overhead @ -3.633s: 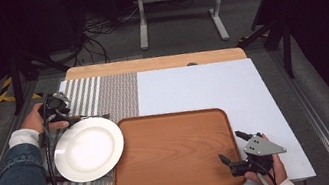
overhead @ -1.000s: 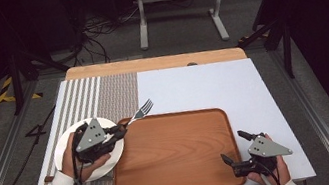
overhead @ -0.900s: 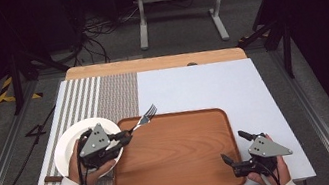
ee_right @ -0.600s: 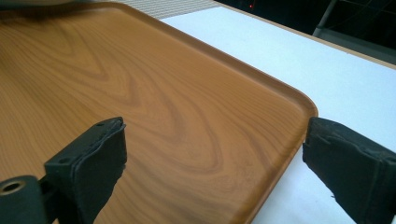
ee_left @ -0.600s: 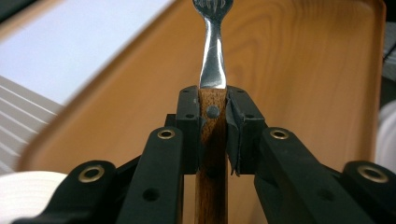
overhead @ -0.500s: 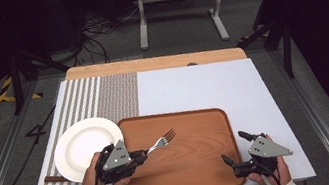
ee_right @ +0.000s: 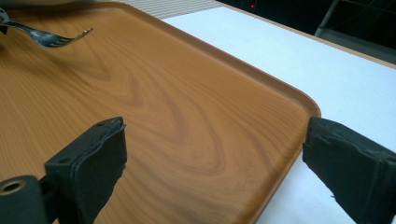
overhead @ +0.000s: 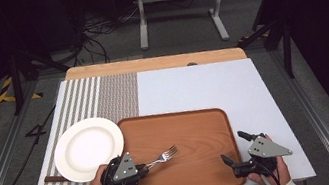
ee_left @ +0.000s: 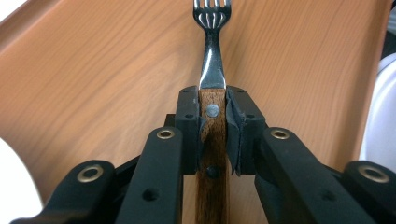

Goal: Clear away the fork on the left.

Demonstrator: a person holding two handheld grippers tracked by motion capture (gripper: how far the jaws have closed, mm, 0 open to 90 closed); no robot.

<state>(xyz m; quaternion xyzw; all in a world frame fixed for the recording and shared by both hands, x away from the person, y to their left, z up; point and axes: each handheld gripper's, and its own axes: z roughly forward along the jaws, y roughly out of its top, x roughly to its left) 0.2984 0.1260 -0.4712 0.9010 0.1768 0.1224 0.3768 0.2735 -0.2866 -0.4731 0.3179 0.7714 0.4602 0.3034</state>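
Observation:
A fork (overhead: 162, 157) with a wooden handle (ee_left: 212, 140) is clamped in my left gripper (overhead: 137, 169), its tines (ee_left: 212, 14) held over the brown wooden tray (overhead: 194, 133) near its front left corner. The fork's metal head (ee_right: 56, 38) hangs just above the tray surface (ee_right: 154, 116) in the right gripper view. My right gripper (overhead: 233, 149) stands open at the tray's front right corner, one jaw over the tray, the other beyond its rim, nothing between them. A white plate (overhead: 88, 147) lies left of the tray.
A striped placemat (overhead: 103, 100) lies under the plate on the pale blue table cover (overhead: 192, 88). A dark wooden handle (overhead: 54, 179) pokes out from under the plate's front left edge. Table legs and cables stand beyond the far edge.
My left gripper has carried the fork from the placemat's far left, over the plate, to the tray's front left corner. The right gripper has stayed in place.

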